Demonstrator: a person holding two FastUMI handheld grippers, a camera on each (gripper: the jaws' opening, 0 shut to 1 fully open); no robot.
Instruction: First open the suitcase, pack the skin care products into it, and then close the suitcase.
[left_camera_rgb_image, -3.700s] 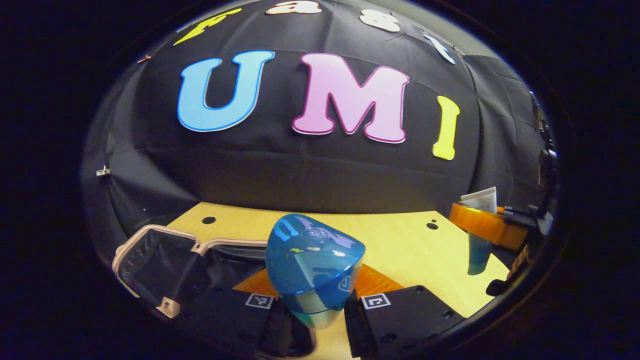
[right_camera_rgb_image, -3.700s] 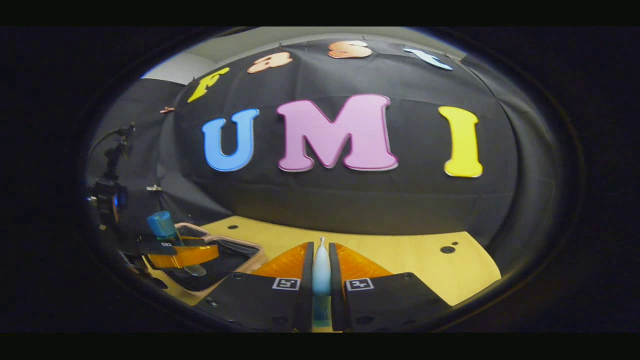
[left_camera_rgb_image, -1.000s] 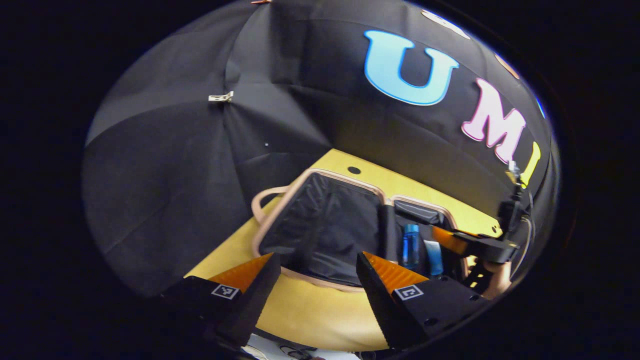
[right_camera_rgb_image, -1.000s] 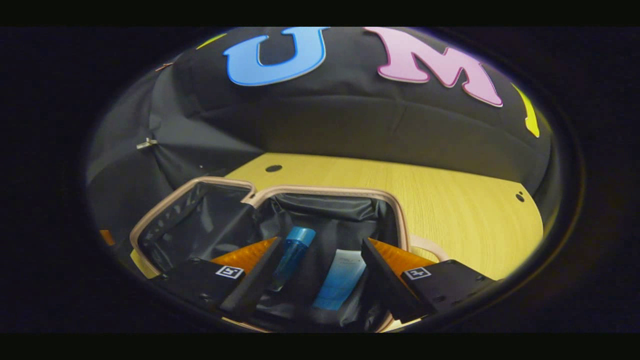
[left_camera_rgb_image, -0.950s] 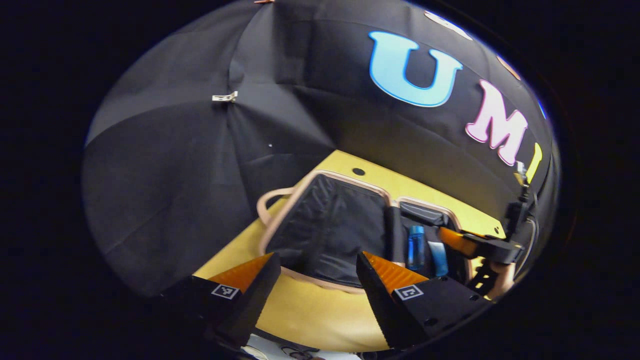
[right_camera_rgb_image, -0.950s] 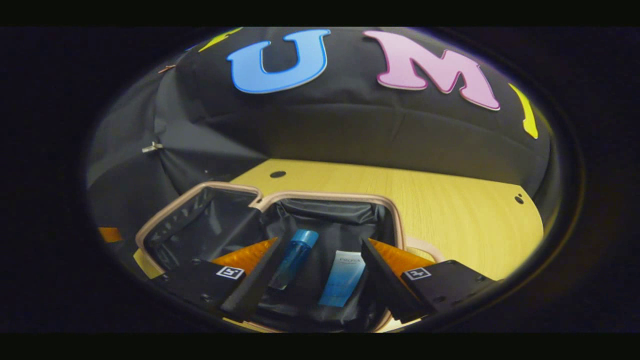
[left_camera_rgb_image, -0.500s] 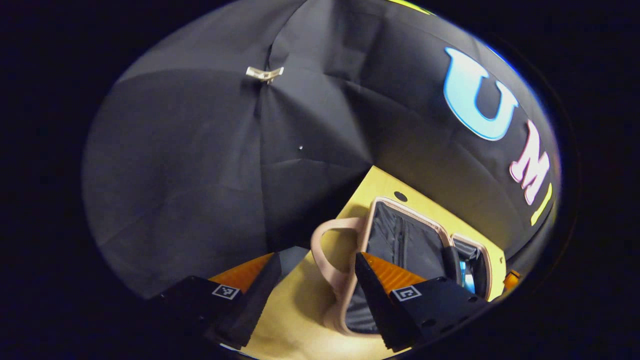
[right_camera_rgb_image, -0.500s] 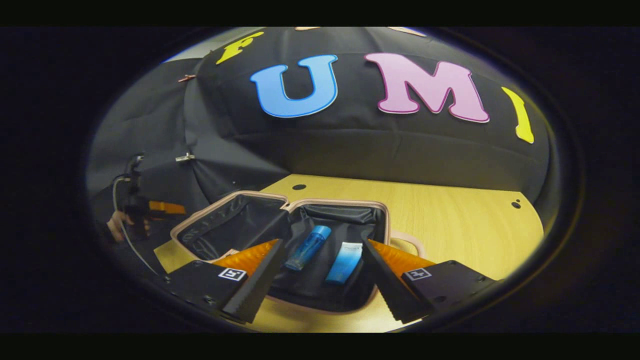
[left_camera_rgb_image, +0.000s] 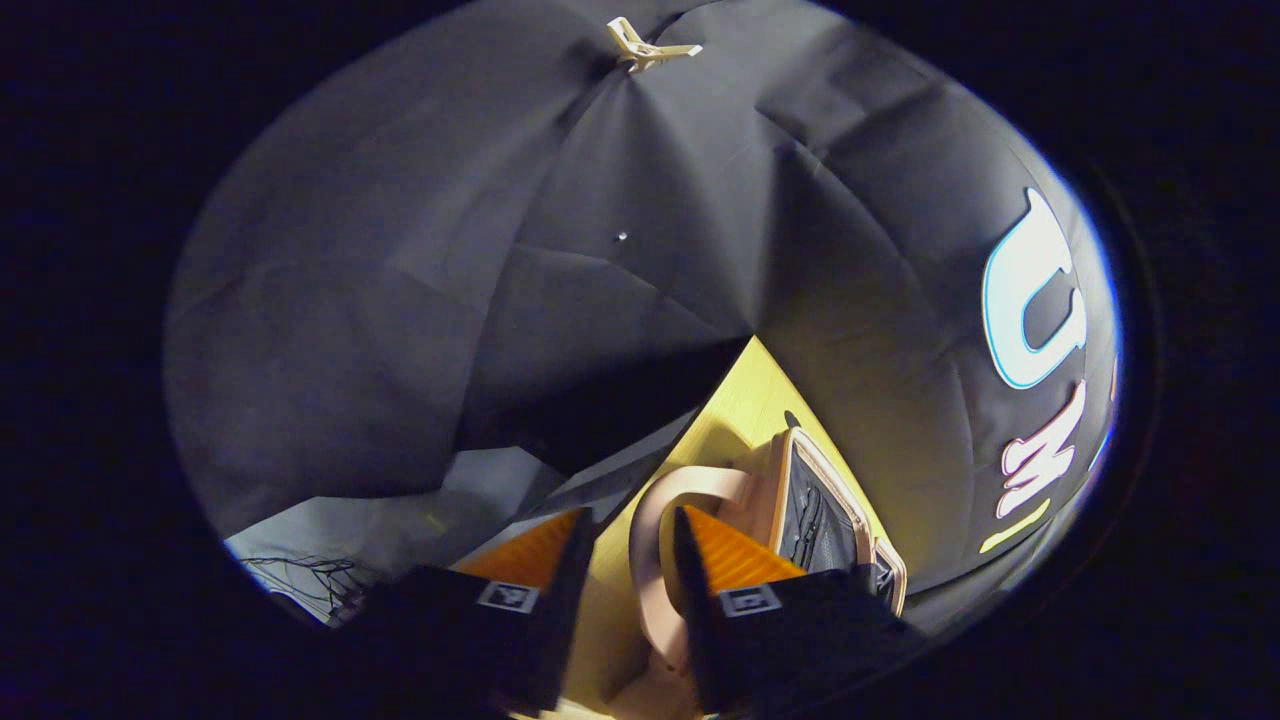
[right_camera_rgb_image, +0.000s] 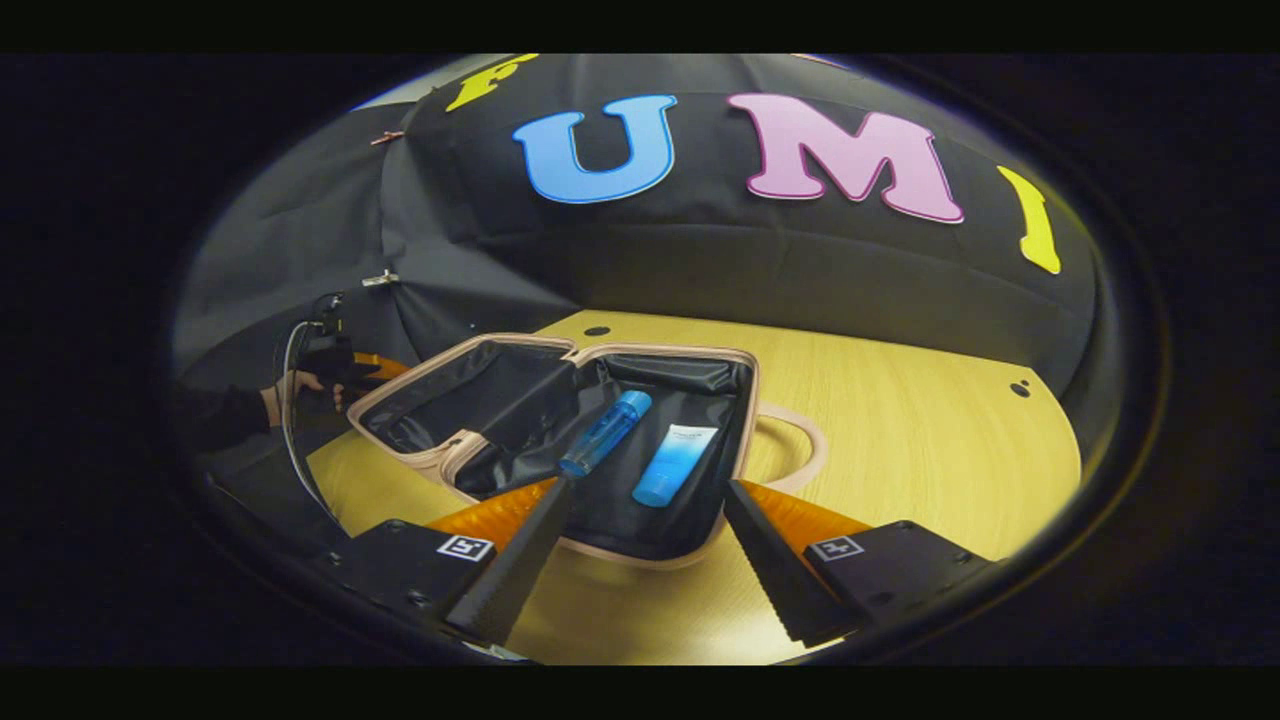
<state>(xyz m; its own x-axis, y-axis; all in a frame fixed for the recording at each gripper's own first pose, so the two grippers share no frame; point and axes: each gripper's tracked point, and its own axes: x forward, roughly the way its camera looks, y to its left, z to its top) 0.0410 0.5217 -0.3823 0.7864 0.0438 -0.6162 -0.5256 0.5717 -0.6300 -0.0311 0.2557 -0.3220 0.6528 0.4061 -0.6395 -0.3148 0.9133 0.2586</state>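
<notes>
In the right gripper view the pink-rimmed suitcase lies open on the wooden table. Both halves are lined in black. A blue bottle and a blue tube lie side by side in its right half. My right gripper is open just in front of the case and holds nothing. At the case's left end a hand holds my left gripper. In the left gripper view my left gripper stands open around the lid's pink handle. A strip of table shows between one finger and the handle.
A second pink handle sticks out on the case's right side. Bare table runs to the right and back, with small holes. In the left gripper view the table edge drops to a pale floor with cables.
The bottle and tube left the grippers and now lie in the case. My left gripper swung to the lid's handle and its fingers narrowed. My right gripper drew back from the case.
</notes>
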